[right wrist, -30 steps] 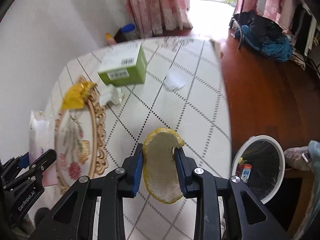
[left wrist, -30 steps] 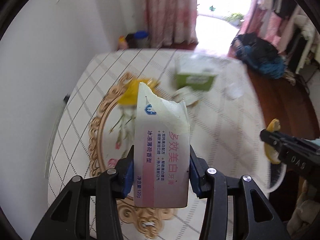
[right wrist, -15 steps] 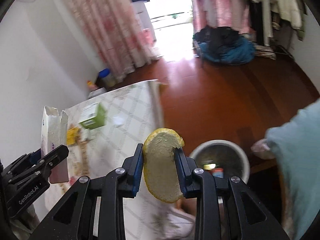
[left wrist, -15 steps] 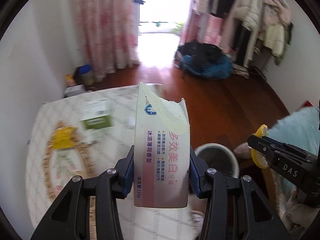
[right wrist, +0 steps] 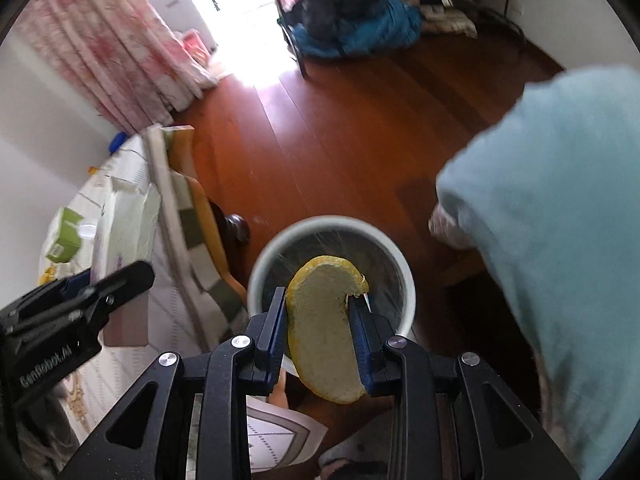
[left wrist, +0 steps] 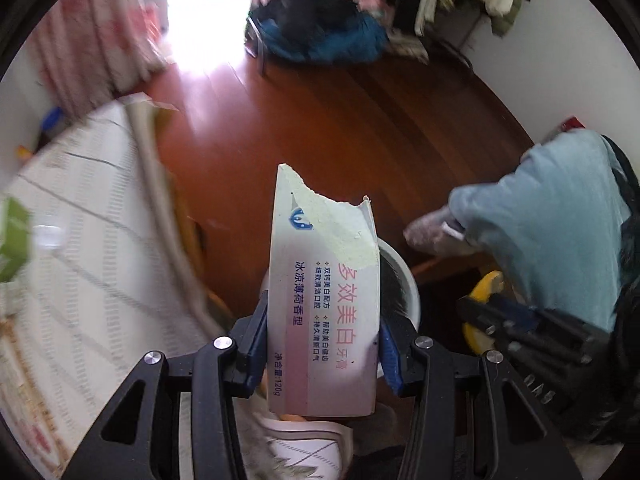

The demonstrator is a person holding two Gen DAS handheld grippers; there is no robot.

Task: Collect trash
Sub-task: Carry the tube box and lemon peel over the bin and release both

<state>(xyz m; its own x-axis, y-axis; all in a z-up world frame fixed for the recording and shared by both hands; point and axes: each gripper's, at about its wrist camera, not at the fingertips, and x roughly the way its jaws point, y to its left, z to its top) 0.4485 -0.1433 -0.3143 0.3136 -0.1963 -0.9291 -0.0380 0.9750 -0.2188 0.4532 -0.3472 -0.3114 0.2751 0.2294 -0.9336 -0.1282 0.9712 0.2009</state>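
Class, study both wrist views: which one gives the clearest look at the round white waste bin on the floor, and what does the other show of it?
The right wrist view: the round white waste bin shows nearly its whole rim and dark inside, behind the yellow peel. In the left wrist view, the torn toothpaste box hides all but a sliver of the bin's rim.

Torn pink-white toothpaste box upright, yellow peel on edge — both above white bin.
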